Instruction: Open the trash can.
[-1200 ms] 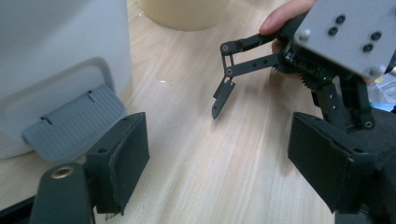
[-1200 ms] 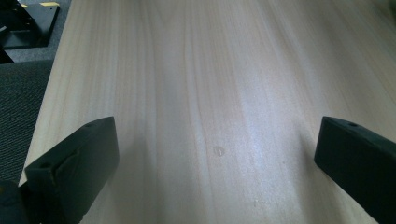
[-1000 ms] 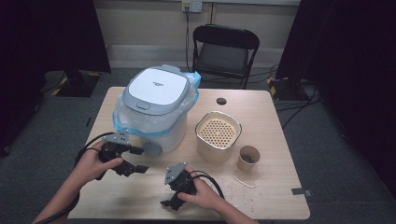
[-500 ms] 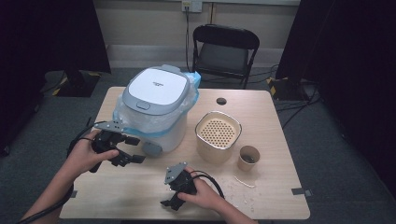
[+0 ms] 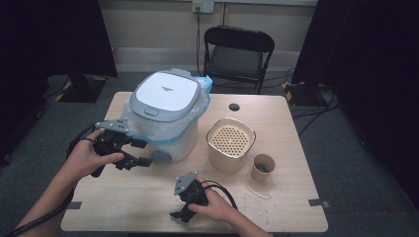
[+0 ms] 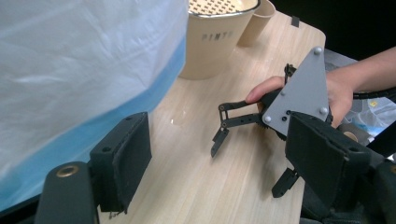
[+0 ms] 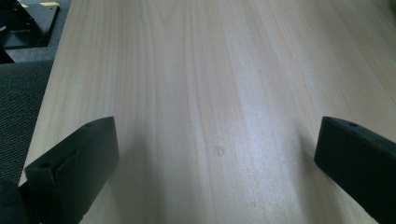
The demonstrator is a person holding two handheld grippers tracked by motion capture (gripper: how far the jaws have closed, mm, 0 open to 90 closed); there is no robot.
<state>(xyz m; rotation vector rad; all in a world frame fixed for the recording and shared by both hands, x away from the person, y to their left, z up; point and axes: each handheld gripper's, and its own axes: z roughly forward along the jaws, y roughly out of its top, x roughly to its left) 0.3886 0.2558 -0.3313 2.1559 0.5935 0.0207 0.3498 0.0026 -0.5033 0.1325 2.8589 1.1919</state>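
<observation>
Left gripper (image 5: 129, 153) hovered at the near-left side of the rice cooker (image 5: 165, 111), fingers spread, nothing between them, close to the plastic bag (image 5: 163, 140) wrapping the cooker's body. Right gripper (image 5: 185, 210) rested low on the near surface (image 5: 148, 197), fingers spread, holding nothing. Step judged: approach to the bag. Next move likely calls for closing on a fold of plastic.

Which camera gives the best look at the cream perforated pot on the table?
The high view: the cream pot shows whole, perforated top and all, beside the paper cup. The left gripper view shows its side and rim at the frame's top edge.
</observation>
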